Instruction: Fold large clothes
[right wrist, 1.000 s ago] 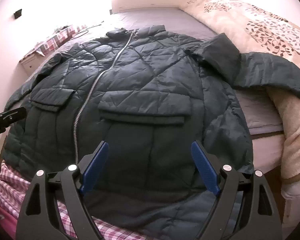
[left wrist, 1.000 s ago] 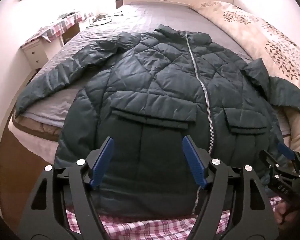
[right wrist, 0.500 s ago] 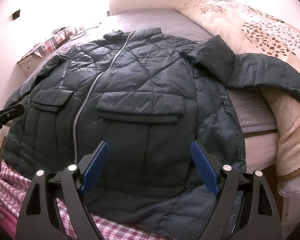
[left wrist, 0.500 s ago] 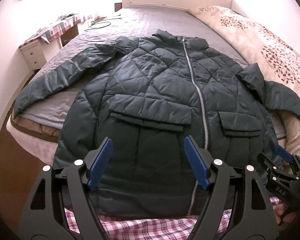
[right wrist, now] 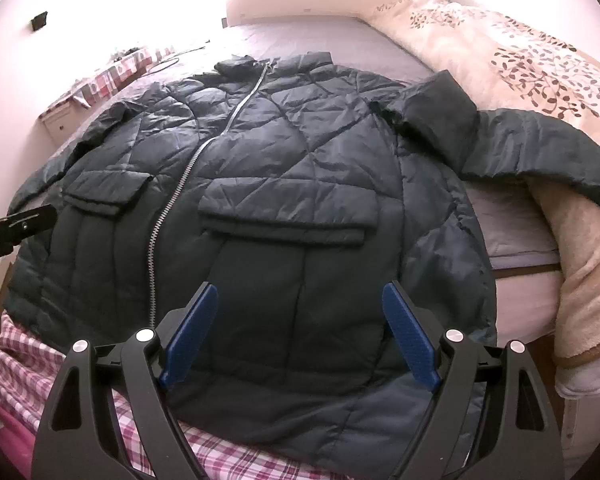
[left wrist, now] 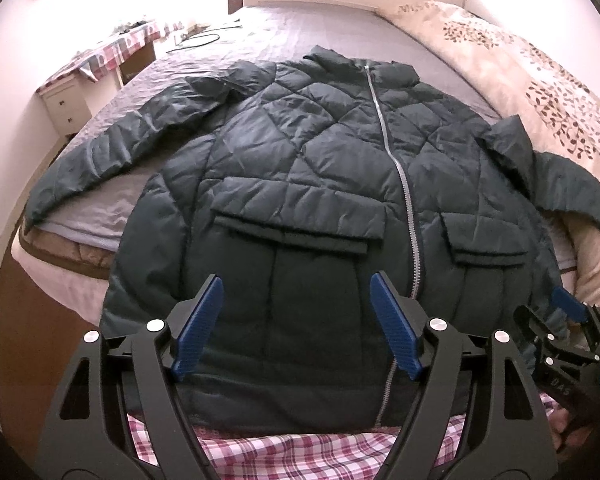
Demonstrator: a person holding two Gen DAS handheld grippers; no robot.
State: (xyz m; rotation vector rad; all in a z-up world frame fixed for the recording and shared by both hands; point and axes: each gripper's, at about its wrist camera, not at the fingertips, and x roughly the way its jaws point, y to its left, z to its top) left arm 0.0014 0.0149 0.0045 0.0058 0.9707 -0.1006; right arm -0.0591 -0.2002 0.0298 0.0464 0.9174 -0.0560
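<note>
A dark green quilted jacket (left wrist: pixel 300 184) lies face up on the bed, zipped, with its collar toward the headboard. Its one sleeve (left wrist: pixel 112 148) stretches over the grey sheet on the left. The other sleeve (right wrist: pixel 540 148) is kinked at the shoulder and drapes onto the beige blanket. My left gripper (left wrist: pixel 296 280) hovers open above the hem, below the left pocket flap, with nothing between its blue pads. My right gripper (right wrist: pixel 300 289) is open over the hem below the right pocket flap. Each gripper shows at the edge of the other's view: the right gripper (left wrist: pixel 564 320), the left gripper (right wrist: pixel 20 224).
A red-and-white plaid cloth (left wrist: pixel 300 448) shows under the hem at the near edge. A beige leaf-print blanket (left wrist: pixel 540 80) covers the bed's right side. A white nightstand (left wrist: pixel 64 100) stands by the left wall. Grey sheet (left wrist: pixel 300 28) is bare beyond the collar.
The left gripper's jaws stand a little wider than before. The jacket and both grippers otherwise keep their places.
</note>
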